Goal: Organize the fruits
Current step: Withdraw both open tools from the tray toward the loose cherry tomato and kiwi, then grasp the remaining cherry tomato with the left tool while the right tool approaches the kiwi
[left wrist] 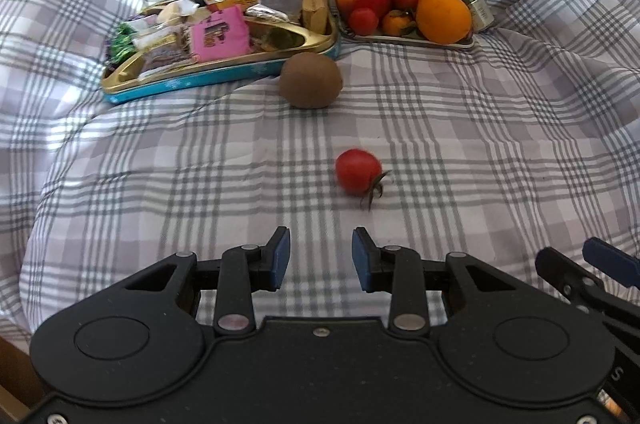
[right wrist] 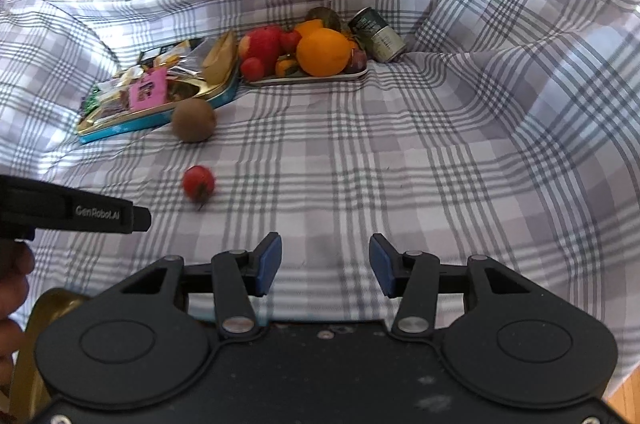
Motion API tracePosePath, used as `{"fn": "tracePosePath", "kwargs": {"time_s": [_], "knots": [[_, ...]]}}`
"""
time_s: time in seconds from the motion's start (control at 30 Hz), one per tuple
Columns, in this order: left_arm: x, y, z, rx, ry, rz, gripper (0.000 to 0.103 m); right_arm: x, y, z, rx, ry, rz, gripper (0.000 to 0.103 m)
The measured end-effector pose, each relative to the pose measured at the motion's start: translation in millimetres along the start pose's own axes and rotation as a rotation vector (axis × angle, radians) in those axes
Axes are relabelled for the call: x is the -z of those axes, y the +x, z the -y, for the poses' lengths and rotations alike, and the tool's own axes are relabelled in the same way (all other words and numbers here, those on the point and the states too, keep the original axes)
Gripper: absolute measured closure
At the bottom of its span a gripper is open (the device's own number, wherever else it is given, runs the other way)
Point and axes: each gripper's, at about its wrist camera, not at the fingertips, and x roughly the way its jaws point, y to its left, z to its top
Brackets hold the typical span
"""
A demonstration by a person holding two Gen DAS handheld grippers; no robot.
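Tomato [left wrist: 357, 171] on checked cloth [left wrist: 480, 143], just ahead of left gripper [left wrist: 321, 260]; jaws partly open, empty. Right gripper [right wrist: 325, 264] partly open, empty; tomato ahead-left. Kiwi [left wrist: 311, 81] beyond tomato.

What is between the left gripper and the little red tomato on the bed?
Nothing: in the left wrist view only bare checked sheet lies between the open left gripper and the tomato.
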Motion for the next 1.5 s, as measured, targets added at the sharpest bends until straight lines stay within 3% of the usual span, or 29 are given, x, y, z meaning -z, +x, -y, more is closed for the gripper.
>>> {"fn": "tracePosePath", "kwargs": {"time_s": [0.47,0.63,0.97,1.23,1.4,1.5], "knots": [[-33,31,31,0.053,0.040,0.029,0.060,-18,37,18,0.011,0.043,-0.035,0.052],[-40,49,36,0.028,0.032,0.011,0.060,-20,47,21,0.014,0.055,-0.047,0.052],[-35,60,40,-0.099,0.070,0.061,0.059,-21,56,23,0.021,0.065,-0.064,0.052],[-29,72,21,-0.036,-0.011,-0.008,0.059,-20,57,20,0.012,0.059,-0.075,0.052],[-30,72,14,-0.012,-0.055,0.000,0.057,-18,57,19,0.010,0.059,-0.083,0.052],[-31,70,8,0.014,-0.072,0.004,0.061,-18,57,18,0.013,0.054,-0.089,0.052]]}}
